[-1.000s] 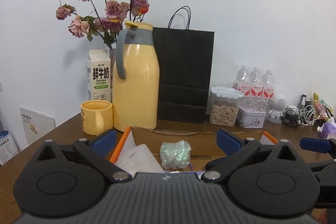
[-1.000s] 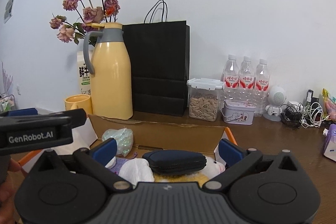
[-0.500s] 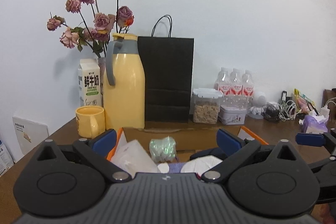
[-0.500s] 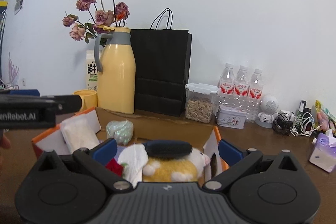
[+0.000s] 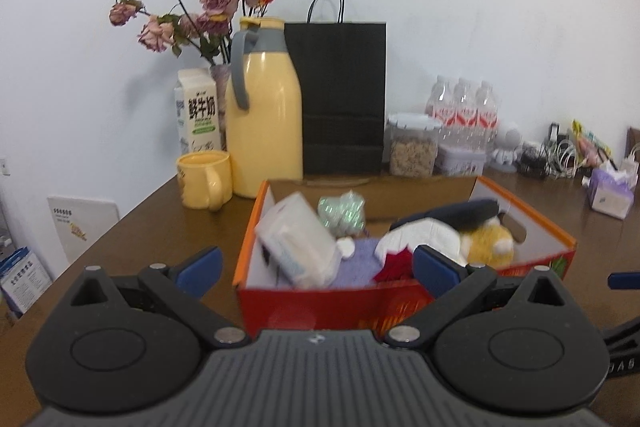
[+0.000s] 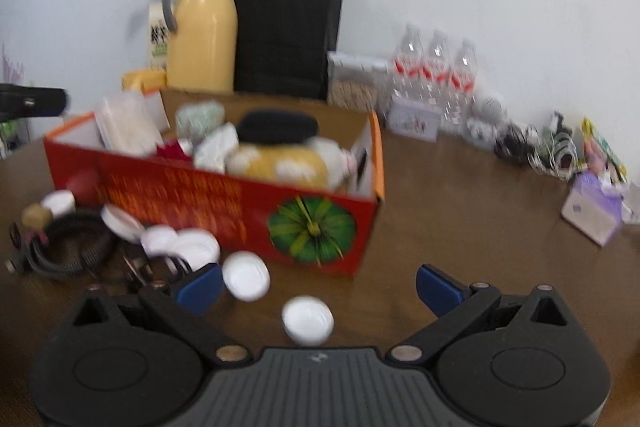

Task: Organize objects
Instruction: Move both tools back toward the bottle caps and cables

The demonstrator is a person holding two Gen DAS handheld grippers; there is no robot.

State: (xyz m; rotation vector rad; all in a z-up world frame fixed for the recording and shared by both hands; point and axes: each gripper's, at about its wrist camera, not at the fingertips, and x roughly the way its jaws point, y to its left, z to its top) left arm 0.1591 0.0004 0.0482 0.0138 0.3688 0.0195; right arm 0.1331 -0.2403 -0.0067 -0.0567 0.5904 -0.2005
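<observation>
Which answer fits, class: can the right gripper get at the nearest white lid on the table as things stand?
Probably yes. The right gripper is open, and the white lid lies on bare table between its fingers, apart from the red box.

red box (image 6: 224, 199), green pumpkin print | yellow jug (image 5: 264, 119) | black bag (image 5: 344, 99)

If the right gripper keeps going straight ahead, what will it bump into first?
Probably the small white lid on the table, between the open right gripper's fingers. Beyond it stands the red box. The picture is blurry, so depth is uncertain.
</observation>
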